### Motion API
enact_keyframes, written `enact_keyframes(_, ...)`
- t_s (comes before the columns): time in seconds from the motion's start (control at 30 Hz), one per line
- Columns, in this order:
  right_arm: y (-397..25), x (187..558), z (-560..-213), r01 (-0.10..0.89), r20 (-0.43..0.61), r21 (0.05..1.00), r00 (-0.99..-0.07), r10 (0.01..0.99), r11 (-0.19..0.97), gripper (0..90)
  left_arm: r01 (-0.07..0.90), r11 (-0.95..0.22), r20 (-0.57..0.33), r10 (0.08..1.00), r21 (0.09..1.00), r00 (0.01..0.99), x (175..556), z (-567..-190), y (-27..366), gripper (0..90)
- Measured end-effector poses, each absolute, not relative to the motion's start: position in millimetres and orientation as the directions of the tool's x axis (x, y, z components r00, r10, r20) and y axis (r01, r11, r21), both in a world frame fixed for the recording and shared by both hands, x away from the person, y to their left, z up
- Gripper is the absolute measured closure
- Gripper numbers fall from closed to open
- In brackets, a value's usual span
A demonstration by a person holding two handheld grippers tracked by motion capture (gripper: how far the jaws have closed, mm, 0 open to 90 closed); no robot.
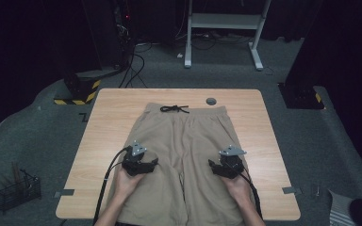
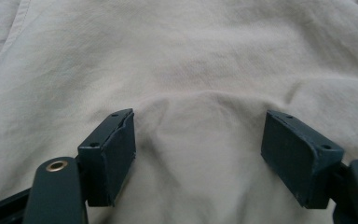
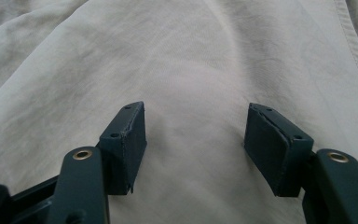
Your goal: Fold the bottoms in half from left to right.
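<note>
A pair of tan shorts [image 1: 184,141] lies flat on the wooden table [image 1: 108,127], waistband and black drawstring [image 1: 174,109] at the far side, legs toward the person. My left gripper [image 1: 139,162] rests on the left leg, held by a hand. Its jaws stand wide apart, open, pressing into the tan cloth [image 2: 200,70], with a raised fold between them. My right gripper [image 1: 227,165] sits on the right leg, also open, jaws pushed against the fabric [image 3: 196,60] with a soft ridge between them.
A round grey grommet [image 1: 211,101] is set in the table near its far edge. A wire basket [image 1: 18,190] stands on the floor at the left. A white desk frame [image 1: 224,28] and cables lie beyond the table.
</note>
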State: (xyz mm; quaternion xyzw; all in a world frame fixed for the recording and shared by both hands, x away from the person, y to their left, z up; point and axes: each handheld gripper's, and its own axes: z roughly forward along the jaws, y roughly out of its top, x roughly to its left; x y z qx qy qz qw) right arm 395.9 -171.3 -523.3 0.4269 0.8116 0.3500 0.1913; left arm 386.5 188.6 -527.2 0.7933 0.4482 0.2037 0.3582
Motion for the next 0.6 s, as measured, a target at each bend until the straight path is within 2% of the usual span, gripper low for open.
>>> enact_keyframes(0.6, -173.8, 361.2, -523.4, 0.548, -0.019, 0.732, -0.577, 0.817, 0.404, 38.8, 0.551, -0.362, -0.005, 0.832, 0.752, 0.554, 352.9, -527.4, 187.2, 25.9)
